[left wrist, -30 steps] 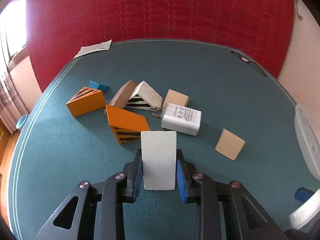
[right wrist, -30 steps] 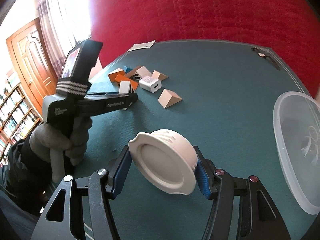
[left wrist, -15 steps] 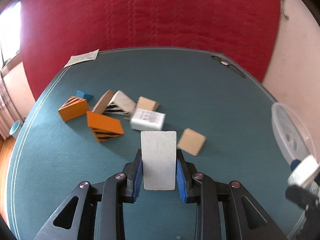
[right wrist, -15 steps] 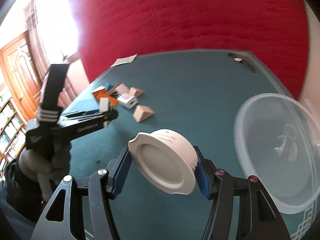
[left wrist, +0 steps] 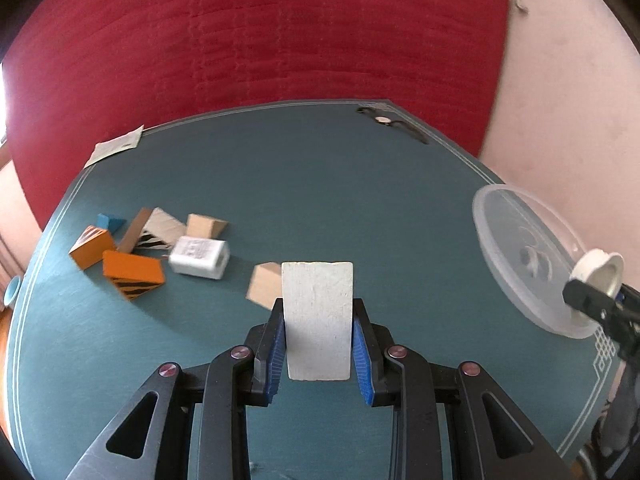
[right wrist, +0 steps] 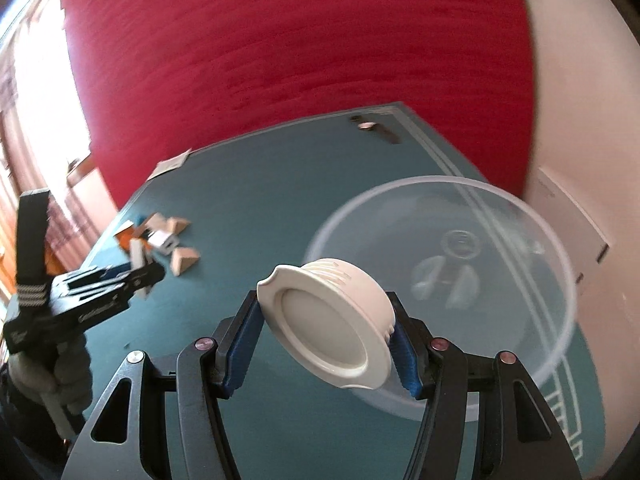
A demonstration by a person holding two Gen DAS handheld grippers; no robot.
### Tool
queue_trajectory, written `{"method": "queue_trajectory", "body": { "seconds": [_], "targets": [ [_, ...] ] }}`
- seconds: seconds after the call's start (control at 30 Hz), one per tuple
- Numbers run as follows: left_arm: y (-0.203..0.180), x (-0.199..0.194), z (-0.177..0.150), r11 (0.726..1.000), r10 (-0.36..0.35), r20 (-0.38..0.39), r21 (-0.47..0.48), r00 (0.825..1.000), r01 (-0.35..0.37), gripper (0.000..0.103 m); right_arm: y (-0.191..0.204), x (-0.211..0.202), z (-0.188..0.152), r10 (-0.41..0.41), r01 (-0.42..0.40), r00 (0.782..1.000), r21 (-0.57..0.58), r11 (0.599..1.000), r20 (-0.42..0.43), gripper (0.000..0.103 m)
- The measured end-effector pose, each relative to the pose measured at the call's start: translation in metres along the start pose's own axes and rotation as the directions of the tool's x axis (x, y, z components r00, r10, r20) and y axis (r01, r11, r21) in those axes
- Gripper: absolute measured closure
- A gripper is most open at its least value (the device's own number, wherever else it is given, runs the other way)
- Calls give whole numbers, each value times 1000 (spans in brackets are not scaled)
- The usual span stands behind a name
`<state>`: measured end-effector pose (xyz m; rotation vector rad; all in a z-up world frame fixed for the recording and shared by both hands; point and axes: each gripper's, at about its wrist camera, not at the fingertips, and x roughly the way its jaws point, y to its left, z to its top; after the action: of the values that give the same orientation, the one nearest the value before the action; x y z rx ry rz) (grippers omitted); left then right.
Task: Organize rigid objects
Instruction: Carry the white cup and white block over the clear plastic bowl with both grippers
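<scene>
My left gripper (left wrist: 318, 350) is shut on a white rectangular block (left wrist: 318, 320), held upright above the teal table (left wrist: 320, 184). My right gripper (right wrist: 326, 346) is shut on a round white lamp fitting (right wrist: 332, 328), tilted, just left of and in front of a clear plastic bowl (right wrist: 520, 248). In the left wrist view the bowl (left wrist: 520, 248) stands at the right edge, with the right gripper and its fitting (left wrist: 598, 274) in front of it. The left gripper with its block (right wrist: 138, 256) shows at the left of the right wrist view, in a gloved hand (right wrist: 60, 372).
A cluster lies at the table's left: orange striped wedges (left wrist: 132, 274), a white charger (left wrist: 199, 258), plain wooden wedges (left wrist: 264, 284), a blue piece (left wrist: 109, 222). A paper slip (left wrist: 114, 148) and a dark strap (left wrist: 394, 124) lie at the far edge. A red quilted wall rises behind.
Both grippers have swung to the right with their loads. The block cluster slid left in both views, and the clear bowl came into full view before the right gripper.
</scene>
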<state>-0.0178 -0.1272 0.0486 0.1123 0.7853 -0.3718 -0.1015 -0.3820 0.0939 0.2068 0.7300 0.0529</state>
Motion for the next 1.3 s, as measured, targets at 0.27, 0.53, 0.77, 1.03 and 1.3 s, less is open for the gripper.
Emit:
{"method": "queue_trajectory", "body": {
  "seconds": [0.27, 0.53, 0.77, 1.03, 1.3],
  "targets": [
    [-24, 1, 3, 999, -27, -1, 44, 1000, 27, 72, -46, -6, 3, -84, 82, 996, 102, 991, 19, 43],
    [-47, -1, 5, 995, -53, 0, 82, 999, 53, 72, -83, 0, -1, -151, 148, 988, 169, 974, 6, 43],
    [-63, 1, 7, 991, -75, -4, 114, 997, 75, 72, -89, -2, -1, -167, 160, 986, 175, 972, 27, 42],
    [-82, -1, 11, 985, -102, 6, 144, 995, 100, 72, -92, -9, -1, -184, 169, 981, 197, 966, 64, 42],
    [-107, 1, 17, 973, -157, 3, 174, 988, 155, 72, -92, -15, 1, -215, 193, 972, 204, 960, 93, 42]
  ]
}}
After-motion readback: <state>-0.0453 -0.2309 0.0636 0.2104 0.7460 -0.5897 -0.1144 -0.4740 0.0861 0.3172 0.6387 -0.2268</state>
